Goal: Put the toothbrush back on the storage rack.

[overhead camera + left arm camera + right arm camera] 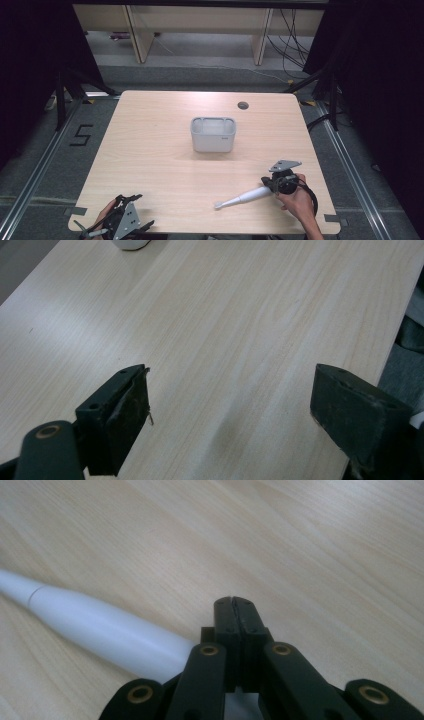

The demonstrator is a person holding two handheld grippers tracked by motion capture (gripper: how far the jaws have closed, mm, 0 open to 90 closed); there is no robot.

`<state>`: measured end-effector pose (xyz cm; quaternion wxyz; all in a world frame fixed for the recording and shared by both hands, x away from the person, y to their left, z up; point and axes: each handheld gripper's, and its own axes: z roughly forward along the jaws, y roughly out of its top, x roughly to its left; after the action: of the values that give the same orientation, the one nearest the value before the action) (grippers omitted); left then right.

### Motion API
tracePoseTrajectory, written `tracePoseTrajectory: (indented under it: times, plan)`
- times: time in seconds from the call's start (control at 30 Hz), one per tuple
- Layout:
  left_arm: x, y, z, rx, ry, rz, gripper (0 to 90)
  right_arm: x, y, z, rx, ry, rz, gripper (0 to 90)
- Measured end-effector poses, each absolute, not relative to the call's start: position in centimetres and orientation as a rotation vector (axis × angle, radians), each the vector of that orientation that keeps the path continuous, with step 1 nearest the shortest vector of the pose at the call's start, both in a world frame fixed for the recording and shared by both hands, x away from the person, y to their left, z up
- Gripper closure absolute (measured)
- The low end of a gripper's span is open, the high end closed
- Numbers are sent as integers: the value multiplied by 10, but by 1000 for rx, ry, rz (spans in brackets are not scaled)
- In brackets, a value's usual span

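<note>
A white electric toothbrush [245, 197] lies flat on the wooden table [160, 150] near the front right, its brush head pointing left. My right gripper [268, 181] sits at the thick end of the toothbrush, held by a hand. In the right gripper view its jaws [235, 602] are shut on each other with nothing between them, and the toothbrush handle [100, 630] lies just to their left, running under the gripper body. My left gripper [142, 210] rests at the table's front left corner, open [230, 390] over bare wood.
A grey holder [213, 134] with several compartments stands in the middle of the table; its base shows at the top of the left gripper view [131, 244]. A cable hole [243, 105] lies behind it. Desk legs and cables stand beyond the far edge.
</note>
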<state>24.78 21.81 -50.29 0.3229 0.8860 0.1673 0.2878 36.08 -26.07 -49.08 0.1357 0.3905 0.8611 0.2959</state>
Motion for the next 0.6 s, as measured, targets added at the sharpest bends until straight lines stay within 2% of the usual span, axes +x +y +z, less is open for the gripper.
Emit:
tracePoseTrajectory:
  times: [0.6]
  plan:
    - [248,218,-503,2326,441,753,154,338,-261,-490,1185,2489,876,889]
